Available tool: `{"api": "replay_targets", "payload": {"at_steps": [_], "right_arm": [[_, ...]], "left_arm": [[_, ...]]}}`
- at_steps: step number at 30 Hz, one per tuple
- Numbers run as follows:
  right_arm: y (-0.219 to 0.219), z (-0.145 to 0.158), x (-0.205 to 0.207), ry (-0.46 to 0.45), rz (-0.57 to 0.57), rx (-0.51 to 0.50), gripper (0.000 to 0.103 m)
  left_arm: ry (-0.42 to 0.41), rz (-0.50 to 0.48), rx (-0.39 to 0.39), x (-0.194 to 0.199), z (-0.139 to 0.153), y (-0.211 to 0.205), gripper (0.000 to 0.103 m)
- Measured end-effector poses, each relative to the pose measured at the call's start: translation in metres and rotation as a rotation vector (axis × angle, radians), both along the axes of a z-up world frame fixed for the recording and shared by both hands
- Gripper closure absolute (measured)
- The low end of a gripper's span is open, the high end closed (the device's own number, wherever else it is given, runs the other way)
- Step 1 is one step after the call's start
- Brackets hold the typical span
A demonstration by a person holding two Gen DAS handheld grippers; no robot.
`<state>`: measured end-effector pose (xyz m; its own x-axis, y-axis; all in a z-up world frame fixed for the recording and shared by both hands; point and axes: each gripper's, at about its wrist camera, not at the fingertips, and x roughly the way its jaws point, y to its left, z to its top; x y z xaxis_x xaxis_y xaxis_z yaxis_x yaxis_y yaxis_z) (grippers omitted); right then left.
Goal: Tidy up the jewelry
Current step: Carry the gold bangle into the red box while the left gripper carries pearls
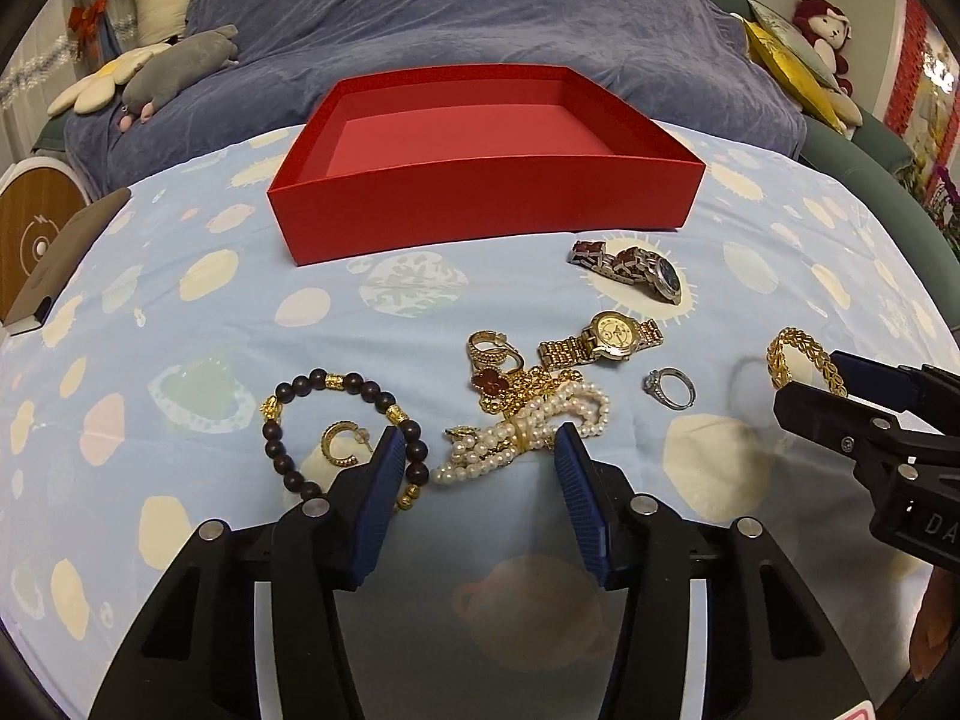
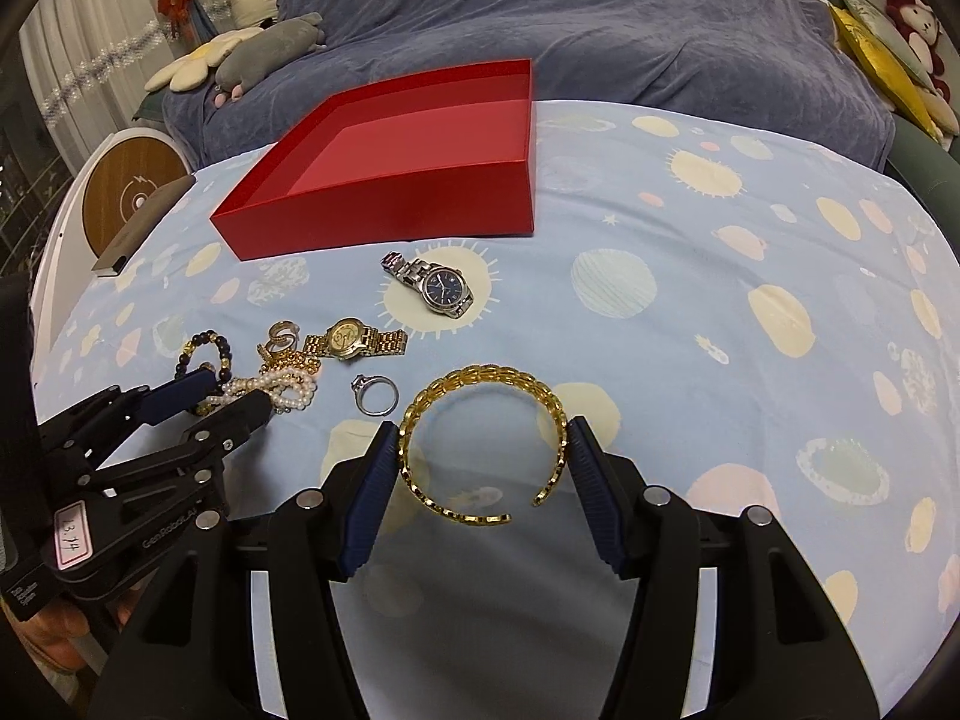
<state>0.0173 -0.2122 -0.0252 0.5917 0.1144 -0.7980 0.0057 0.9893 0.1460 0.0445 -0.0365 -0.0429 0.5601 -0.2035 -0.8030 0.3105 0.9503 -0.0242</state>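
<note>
Left wrist view: the left gripper (image 1: 474, 450) hangs with jaws apart, straddling the pearl bracelet (image 1: 522, 435) without pressing it, mid-surface on the blue patterned cloth (image 1: 180, 300). The empty red box (image 1: 486, 180) sits toward the far edge.

Right wrist view: the right gripper (image 2: 483, 444) is clamped on the gold bangle (image 2: 486, 444), nearer the cloth's near edge.

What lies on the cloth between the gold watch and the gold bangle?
A silver ring lies there, apart from both the gold watch and the gold bangle. The right wrist view shows it best; the left wrist view shows it too.
</note>
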Motion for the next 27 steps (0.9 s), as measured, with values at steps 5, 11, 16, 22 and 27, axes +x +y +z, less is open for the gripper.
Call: {"api": "replay_targets", "payload": {"at_steps": [5, 11, 16, 22, 27], "right_arm": [[-0.003, 0.002, -0.002, -0.004, -0.005, 0.003, 0.048], [-0.005, 0.006, -0.004, -0.015, -0.007, 0.005, 0.048], [-0.004, 0.016, -0.006, -0.039, -0.002, 0.017, 0.048], [0.001, 0.024, -0.005, -0.059, 0.004, 0.021, 0.048], [0.007, 0.026, -0.004, -0.064, 0.015, 0.019, 0.048]], "left_arm": [[0.023, -0.057, -0.008, -0.004, 0.0, -0.008, 0.081], [0.064, -0.08, -0.082, -0.011, 0.005, -0.007, 0.082], [0.038, -0.075, -0.144, -0.017, 0.025, 0.004, 0.096], [0.005, -0.045, -0.166, -0.016, 0.039, 0.019, 0.101], [-0.022, -0.025, -0.177, -0.016, 0.049, 0.031, 0.102]]}}
